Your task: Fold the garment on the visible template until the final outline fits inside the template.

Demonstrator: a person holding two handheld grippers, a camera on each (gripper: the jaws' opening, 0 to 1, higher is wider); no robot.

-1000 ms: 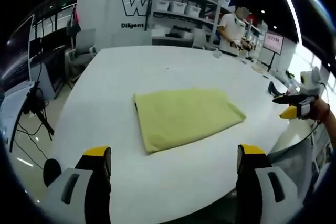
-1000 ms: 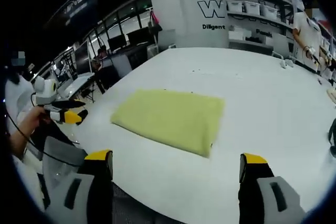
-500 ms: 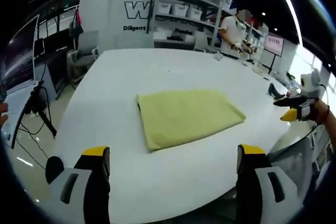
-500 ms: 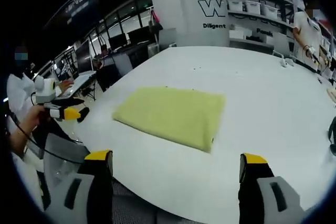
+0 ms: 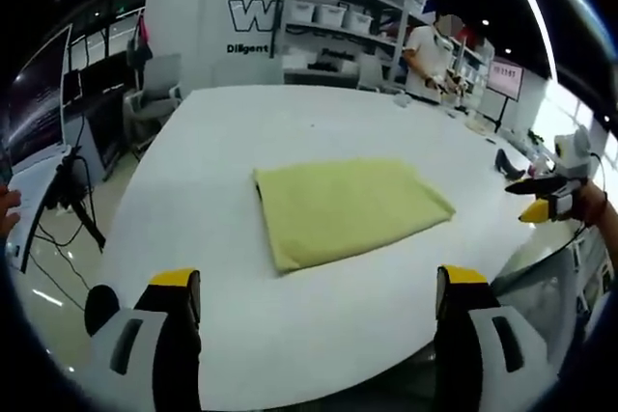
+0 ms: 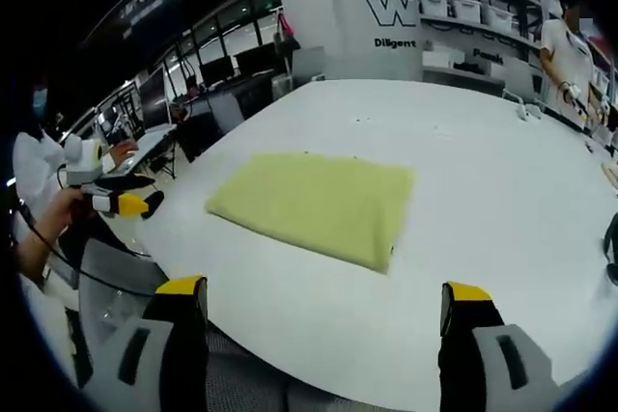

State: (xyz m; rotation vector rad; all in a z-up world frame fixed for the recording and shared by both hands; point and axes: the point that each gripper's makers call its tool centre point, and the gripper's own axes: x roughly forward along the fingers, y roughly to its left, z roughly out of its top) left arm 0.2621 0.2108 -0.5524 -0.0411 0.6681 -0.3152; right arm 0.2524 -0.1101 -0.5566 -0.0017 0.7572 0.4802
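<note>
Folded yellow garment [image 5: 350,209] flat mid-table [image 5: 241,123] (bare margin all round); both grippers' jaws spread, holding nothing.

You have a broad white table [image 5: 212,142] [image 6: 502,190] before you. Lying flat on it near the middle is a folded yellow garment [image 5: 348,207] [image 6: 314,202], with bare tabletop all around it.

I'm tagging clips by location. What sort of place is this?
Probably a lab or workshop: a big white table holding a folded yellow garment, storage shelves with bins, and desks with monitors.
</note>
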